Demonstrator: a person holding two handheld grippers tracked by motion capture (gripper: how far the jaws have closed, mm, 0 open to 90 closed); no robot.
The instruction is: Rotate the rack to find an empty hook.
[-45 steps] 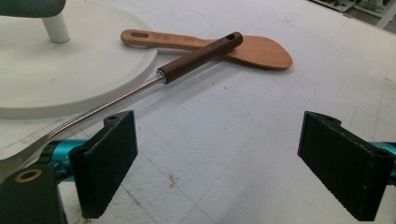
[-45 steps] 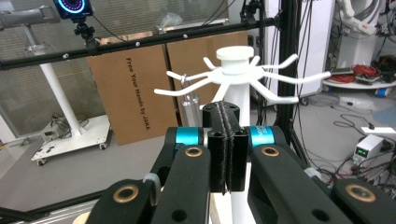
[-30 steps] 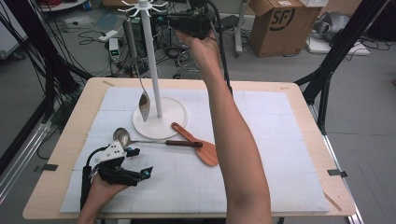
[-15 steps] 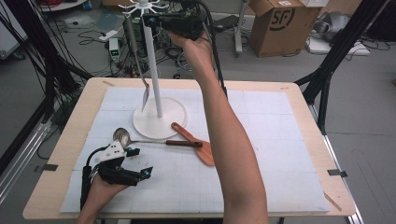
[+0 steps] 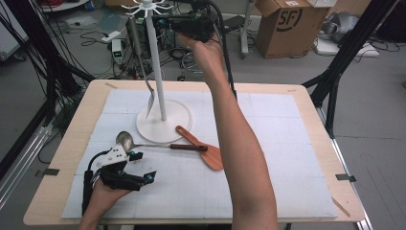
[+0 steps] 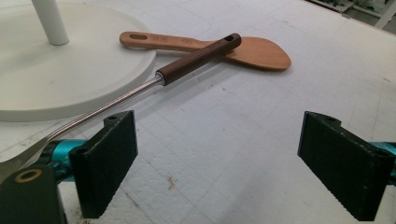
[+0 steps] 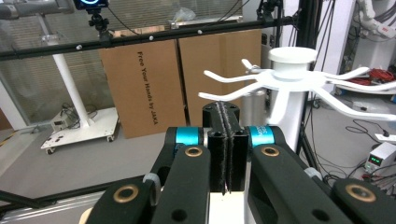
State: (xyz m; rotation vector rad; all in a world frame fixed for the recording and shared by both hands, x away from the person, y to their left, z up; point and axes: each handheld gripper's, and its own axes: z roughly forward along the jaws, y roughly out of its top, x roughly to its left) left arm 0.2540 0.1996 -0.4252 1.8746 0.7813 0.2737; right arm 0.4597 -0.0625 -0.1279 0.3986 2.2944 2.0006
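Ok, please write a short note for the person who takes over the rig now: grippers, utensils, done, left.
Right gripper: shut, holding the metal turner up beside the rack hooks.
Left gripper: open, empty, low over the mat near the spoon.
Spoon and wooden spatula lie crossed by the rack base.
Done: turner raised.
Left: hook it (cannot tell if it is on), then probably hang the other two.

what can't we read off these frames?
- Utensil handle's top, high view: blurred against floor clutter; contact with the right gripper or a rack hook unclear.
- Right gripper view: shut fingers hide any grasp.
- Spoon bowl, left gripper view: cut off by the edge.
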